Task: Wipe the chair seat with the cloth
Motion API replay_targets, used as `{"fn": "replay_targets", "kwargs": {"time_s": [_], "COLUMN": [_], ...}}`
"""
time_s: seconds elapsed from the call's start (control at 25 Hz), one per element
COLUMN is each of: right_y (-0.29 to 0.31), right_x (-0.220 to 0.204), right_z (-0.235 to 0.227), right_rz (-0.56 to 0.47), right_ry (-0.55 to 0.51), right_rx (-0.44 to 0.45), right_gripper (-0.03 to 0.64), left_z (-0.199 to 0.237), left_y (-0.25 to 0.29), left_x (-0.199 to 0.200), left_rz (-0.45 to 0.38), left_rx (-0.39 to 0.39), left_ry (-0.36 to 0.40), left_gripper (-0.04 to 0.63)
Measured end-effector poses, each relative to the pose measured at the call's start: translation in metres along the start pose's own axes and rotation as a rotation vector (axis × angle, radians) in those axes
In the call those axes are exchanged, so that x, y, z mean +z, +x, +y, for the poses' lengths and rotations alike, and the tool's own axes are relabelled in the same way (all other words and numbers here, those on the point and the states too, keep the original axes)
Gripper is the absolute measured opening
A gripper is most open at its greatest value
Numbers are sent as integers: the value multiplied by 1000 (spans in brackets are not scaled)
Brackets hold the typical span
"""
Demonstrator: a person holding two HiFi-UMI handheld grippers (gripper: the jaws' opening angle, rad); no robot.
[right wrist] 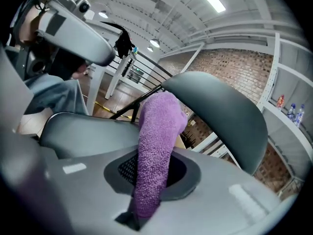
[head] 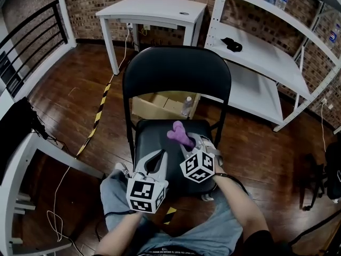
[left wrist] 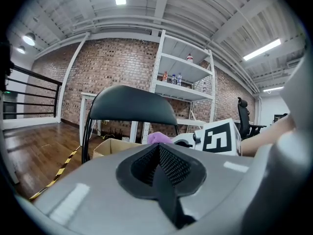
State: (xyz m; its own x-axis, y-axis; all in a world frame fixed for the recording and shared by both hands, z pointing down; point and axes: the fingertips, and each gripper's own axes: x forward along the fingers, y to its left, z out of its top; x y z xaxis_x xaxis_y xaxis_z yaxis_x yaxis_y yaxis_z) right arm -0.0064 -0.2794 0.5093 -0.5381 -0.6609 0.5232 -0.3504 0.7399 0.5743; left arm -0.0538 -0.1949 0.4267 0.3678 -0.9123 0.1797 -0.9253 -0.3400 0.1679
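Observation:
A black folding chair stands in front of me, its seat (head: pixel 153 135) low in the head view and its backrest (head: pixel 176 71) behind it. My right gripper (head: pixel 187 144) is shut on a purple cloth (head: pixel 179 134), which sticks up from the jaws over the middle of the seat. The right gripper view shows the cloth (right wrist: pixel 157 126) pinched between the pads, with the backrest (right wrist: pixel 222 116) beyond. My left gripper (head: pixel 161 156) hovers over the seat's front left, shut and empty. From the left gripper (left wrist: pixel 159 150) I see the backrest (left wrist: pixel 129 104) and the cloth (left wrist: pixel 159 137).
A cardboard box (head: pixel 154 104) and a bottle (head: pixel 186 105) sit on the floor behind the chair. A white table (head: pixel 154 9) stands at the back, white shelving (head: pixel 261 57) to the right, a black railing (head: pixel 26 41) and white desk (head: pixel 21 167) to the left. My knees (head: pixel 224 231) are at the seat's front.

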Motion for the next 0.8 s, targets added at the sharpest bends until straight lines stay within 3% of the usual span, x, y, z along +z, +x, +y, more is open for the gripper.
{"fn": "replay_targets", "kwargs": {"time_s": [0.32,0.8], "right_y": [68,135], "right_x": [-36,-113], "right_z": [-36,-47], "right_rz": [92,243], "right_ry": [-13,-39], "right_rx": [23,50], "right_gripper": [46,46], "left_z": [4,14], "left_y": [22,43], "left_x": [-12,-36], "left_rz": [55,125], "left_rx": [-8,0], "left_ry": [17,15], "left_gripper": [5,5]}}
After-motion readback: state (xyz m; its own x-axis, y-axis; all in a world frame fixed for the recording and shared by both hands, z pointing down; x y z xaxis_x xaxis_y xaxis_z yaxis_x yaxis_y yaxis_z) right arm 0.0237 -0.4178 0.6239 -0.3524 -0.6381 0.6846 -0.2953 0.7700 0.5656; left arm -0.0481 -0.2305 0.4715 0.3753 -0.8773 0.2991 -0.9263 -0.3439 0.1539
